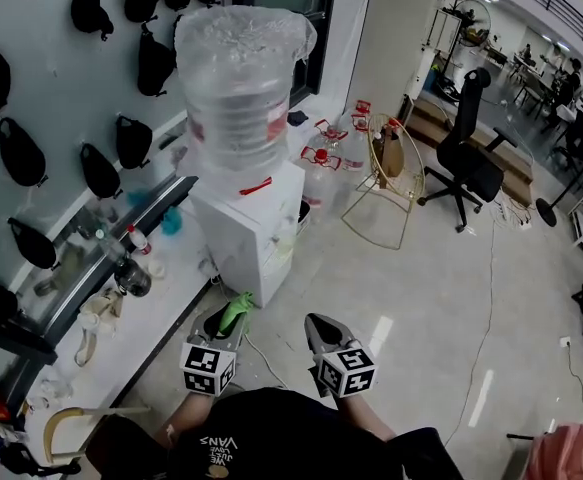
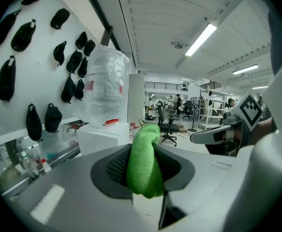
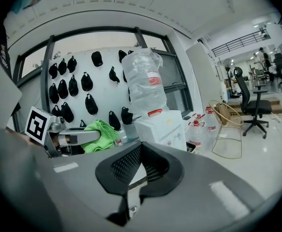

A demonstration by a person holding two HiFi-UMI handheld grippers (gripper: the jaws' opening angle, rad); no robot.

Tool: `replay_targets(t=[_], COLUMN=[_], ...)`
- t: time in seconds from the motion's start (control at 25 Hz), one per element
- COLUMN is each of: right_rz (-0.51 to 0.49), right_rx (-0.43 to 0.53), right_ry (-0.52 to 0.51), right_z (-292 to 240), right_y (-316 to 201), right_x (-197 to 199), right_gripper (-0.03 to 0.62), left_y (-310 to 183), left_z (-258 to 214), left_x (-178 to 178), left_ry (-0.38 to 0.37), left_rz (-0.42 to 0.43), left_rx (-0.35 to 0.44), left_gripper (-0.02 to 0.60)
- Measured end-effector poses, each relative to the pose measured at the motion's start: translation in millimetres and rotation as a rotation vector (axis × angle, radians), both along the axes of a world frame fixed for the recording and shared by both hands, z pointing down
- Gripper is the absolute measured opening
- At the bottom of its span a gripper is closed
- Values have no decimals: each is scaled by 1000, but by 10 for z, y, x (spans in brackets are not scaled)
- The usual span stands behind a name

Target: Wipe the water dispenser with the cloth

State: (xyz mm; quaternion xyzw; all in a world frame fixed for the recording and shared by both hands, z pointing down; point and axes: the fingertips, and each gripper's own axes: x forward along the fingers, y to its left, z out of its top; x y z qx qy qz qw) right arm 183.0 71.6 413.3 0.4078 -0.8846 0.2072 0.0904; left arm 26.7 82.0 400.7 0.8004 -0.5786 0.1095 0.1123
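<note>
Left gripper view shows my left claw (image 2: pixel 145 170) clamped on the green cloth (image 2: pixel 143 153). It is pinched between the dark pads, and a folded hump stands up past the tips. My right claw (image 3: pixel 141 166) has its pads pressed together with nothing between them, and it hangs just beside the left one.

Both claws are held low in front of me, over the floor (image 1: pixel 421 298). They are apart from the water dispenser (image 1: pixel 246 223), which stands ahead at the end of the bench (image 1: pixel 121 358) with a big bottle (image 1: pixel 239 88) upside down on top. Nothing has been wiped yet as far as I can judge; this looks like the approach.

To do this step well, I would bring the left claw in so the free hump of cloth meets the white casing, not the hard tips. I would start on the top ledge around the bottle neck, then draw flat strokes down the sides. Light pressure seems wise, since the bottle sits high and could rock. The right claw should keep clear, or be ready to steady the casing.

I cannot make out the taps or drip tray from here. The foot of the dispenser is partly lost behind clutter. How much cloth trails below the pads is hidden, and whether it is damp I cannot tell.
</note>
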Motion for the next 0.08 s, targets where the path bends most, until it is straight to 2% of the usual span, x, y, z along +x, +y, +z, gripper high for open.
replay_targets(t=[0.08], right_rz=[-7], right_rx=[-5], right_ry=[0], right_z=[-27], right_y=[16], right_x=[-20], right_gripper=[3], left_y=[5], left_z=[-11], left_x=[-3], left_ry=[0], left_rz=[0], left_rx=[4], left_gripper=[112])
